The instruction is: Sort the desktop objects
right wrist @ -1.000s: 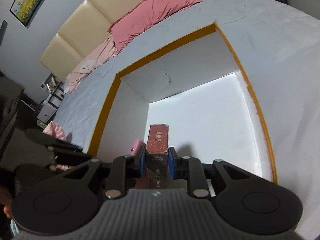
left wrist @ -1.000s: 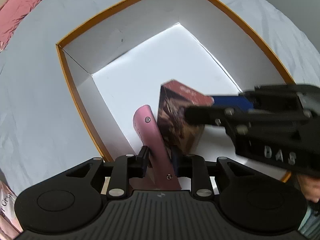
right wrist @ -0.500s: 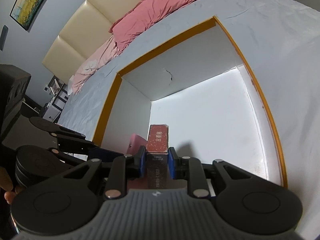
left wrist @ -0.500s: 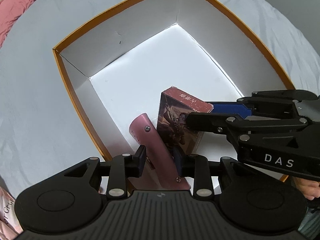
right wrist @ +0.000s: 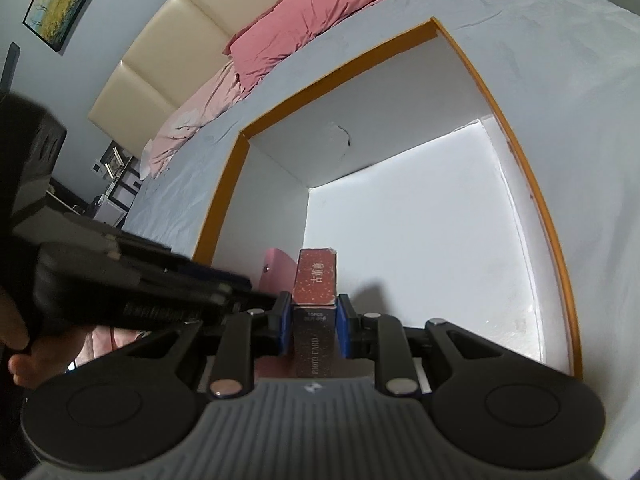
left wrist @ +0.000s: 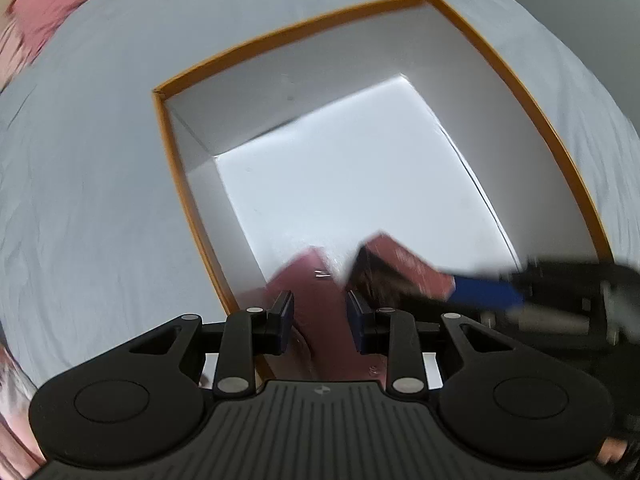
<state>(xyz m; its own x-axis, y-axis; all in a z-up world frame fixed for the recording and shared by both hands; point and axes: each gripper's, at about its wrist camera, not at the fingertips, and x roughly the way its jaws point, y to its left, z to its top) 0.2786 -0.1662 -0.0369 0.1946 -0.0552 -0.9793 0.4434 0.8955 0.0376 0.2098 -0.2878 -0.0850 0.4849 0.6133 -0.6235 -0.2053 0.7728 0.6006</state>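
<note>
Box (right wrist: 536, 200), orange-rimmed and white inside, sits on the bed (right wrist: 560, 60). Right claw (right wrist: 311, 322) pinches the upright red card pack (right wrist: 316, 276) near the box's near wall. Left claw (left wrist: 320, 316) stands spread above the pink case (left wrist: 316, 300), pads clear of it, just beside the pack.

Bedroom setting, seen across a wide bed under a pale grey-blue sheet (right wrist: 540, 52), lightly creased. At the far end, a cream padded headboard (right wrist: 168, 52) in broad panels against a pale wall. Rose-pink pillow (right wrist: 312, 4) propped against it, a paler pink quilt (right wrist: 192, 124) trailing left. High on the far left, a framed landscape painting (right wrist: 60, 0). Low shelving (right wrist: 116, 180) beside the bed, too small to make out.
</note>
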